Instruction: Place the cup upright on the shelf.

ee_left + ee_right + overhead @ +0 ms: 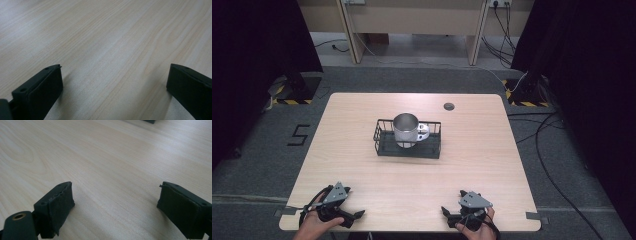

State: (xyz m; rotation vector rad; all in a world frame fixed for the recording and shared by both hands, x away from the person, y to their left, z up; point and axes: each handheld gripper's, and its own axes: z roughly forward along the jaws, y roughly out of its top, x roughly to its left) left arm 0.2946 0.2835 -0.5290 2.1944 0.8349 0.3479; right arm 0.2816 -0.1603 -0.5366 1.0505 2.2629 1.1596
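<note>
High view: metal mug (406, 128) upright inside black wire basket (407, 139), basket at middle of wooden table (362, 170); mug handle turned toward basket's right end. Left gripper (358, 215) and right gripper (445, 211) both resting at table's near edge, well apart from basket, one to each side of it, jaws turned inward toward each other. Basket ahead of both, up the table and between them; long axis of basket running left to right across table. Right gripper judged slightly nearer to basket and on mug's handle side; difference small. Small dark round fitting (449, 106) beyond basket, toward far edge.

Left gripper view: jaws spread wide, bare wood grain of table (112, 45) between them, nothing held.

Right gripper view: jaws apart, nothing between them, pads clear of any object; dark corner of basket (149, 121) at top edge, far ahead across table (100, 157).
</note>
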